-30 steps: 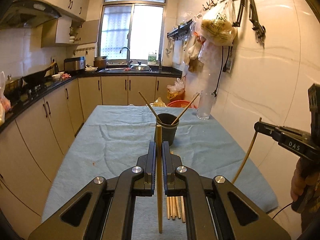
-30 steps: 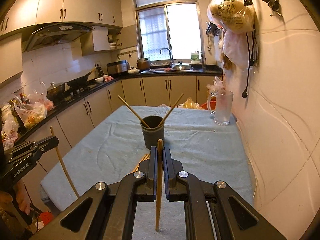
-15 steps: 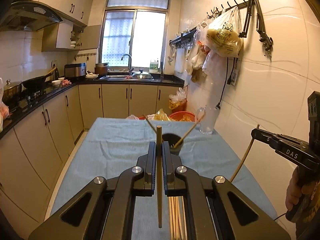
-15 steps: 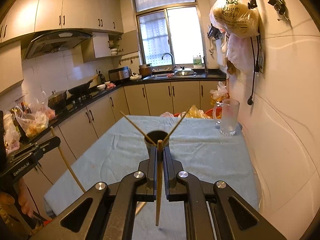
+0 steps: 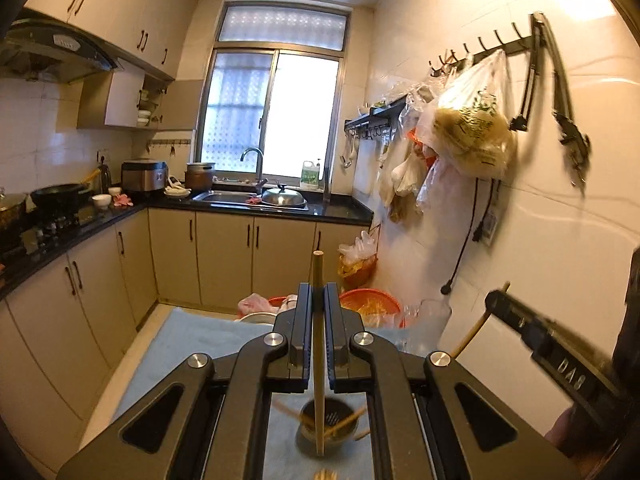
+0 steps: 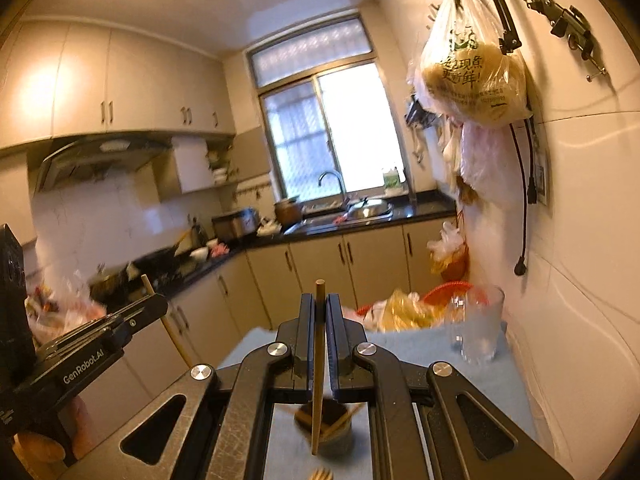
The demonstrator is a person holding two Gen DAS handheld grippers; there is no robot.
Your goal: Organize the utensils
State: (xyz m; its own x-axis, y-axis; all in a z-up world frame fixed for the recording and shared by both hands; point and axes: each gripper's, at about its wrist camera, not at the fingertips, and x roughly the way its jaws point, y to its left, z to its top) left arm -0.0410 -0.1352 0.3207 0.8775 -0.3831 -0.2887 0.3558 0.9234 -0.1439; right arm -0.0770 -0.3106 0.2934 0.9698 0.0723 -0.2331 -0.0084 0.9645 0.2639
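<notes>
My left gripper [image 5: 318,290] is shut on a wooden chopstick [image 5: 319,380] that stands upright between its jaws. The stick's lower end hangs over a dark cup [image 5: 310,440] holding a few slanted chopsticks. My right gripper [image 6: 319,300] is shut on a second upright chopstick [image 6: 318,360], also above the cup [image 6: 340,442]. Each view shows the other gripper from the side: the right one [image 5: 496,300] and the left one [image 6: 160,304], each with its stick. Loose chopsticks [image 5: 324,474] lie on the blue cloth of the table [image 5: 192,336], blurred, at the bottom edge.
A glass mug [image 6: 478,324] stands at the table's far right by the tiled wall. Beyond the far edge sit a red basket [image 5: 372,304] and bags. Plastic bags [image 5: 472,132] hang from wall hooks. Cabinets and a counter with a sink [image 5: 256,198] run along the left and back.
Both grippers rose and moved forward over the table with their chopsticks. The cup, earlier ahead of the fingertips, now lies below the jaws in both views.
</notes>
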